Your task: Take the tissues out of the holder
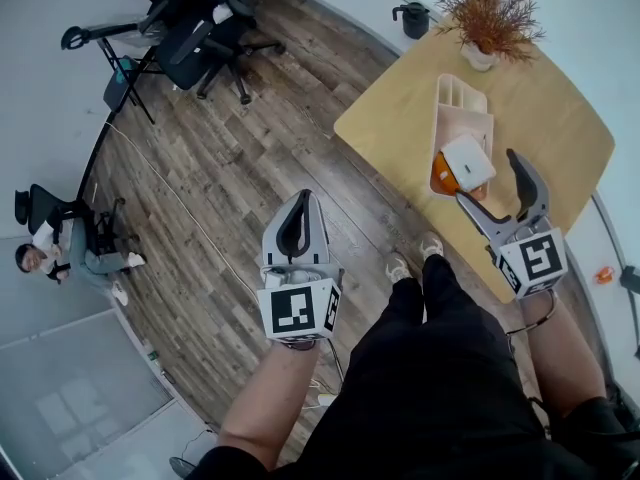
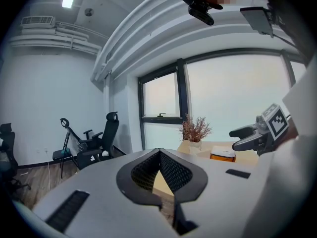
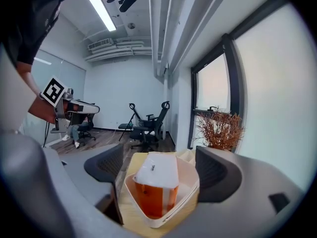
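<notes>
The room was an office with a wood plank floor, pale walls and big windows. A light wooden table with rounded corners stood by the glass. On its far end sat a dried plant in a white pot and, near the corner, a dark mug. Black office chairs were grouped well away across the floor, and a seated person was at the far left.

A cream holder lay along the table, its far compartments bare. The tissue pack, orange with a white top, stood in the holder's near end, leaning a little.

The right gripper was held over the table's near edge, just beside that end of the holder. Its jaws were spread wide. In the right gripper view the tissue pack and the holder showed in the gap between the two fingers, with neither pad touching them.

The left gripper was over the floor, well apart from the table. In the left gripper view its jaws were pressed together at the tips with nothing pinched between them.
</notes>
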`<state>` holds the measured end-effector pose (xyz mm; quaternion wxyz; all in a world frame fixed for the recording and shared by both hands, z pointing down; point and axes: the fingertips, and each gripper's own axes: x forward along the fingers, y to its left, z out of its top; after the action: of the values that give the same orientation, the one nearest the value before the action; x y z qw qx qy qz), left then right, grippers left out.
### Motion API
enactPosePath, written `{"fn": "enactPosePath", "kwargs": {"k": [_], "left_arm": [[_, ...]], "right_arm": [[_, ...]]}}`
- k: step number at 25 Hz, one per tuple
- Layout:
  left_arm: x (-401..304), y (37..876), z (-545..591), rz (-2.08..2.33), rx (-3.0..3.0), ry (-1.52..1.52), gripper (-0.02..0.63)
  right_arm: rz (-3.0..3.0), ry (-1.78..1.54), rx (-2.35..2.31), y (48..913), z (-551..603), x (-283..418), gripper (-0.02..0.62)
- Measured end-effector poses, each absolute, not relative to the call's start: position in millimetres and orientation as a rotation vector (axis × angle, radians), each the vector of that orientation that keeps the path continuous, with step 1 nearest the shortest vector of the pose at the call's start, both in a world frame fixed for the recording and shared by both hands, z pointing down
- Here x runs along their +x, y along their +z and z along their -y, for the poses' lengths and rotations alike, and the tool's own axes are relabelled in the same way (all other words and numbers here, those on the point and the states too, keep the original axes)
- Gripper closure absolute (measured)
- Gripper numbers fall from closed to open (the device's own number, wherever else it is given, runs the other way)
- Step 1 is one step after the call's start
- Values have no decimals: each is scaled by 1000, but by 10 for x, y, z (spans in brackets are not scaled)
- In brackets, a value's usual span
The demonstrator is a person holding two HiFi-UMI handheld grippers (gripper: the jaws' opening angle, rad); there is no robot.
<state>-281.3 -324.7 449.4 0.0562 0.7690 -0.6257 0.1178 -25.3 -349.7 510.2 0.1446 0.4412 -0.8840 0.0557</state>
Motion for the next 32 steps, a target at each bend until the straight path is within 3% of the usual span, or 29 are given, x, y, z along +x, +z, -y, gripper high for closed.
{"fn": "enactPosePath", "kwargs": {"k": [32], "left_arm": [[-2895, 4860, 3308, 1868, 2305, 541, 601]], "right_arm": [[2419, 361, 1283, 5913, 3739, -324, 166]]}}
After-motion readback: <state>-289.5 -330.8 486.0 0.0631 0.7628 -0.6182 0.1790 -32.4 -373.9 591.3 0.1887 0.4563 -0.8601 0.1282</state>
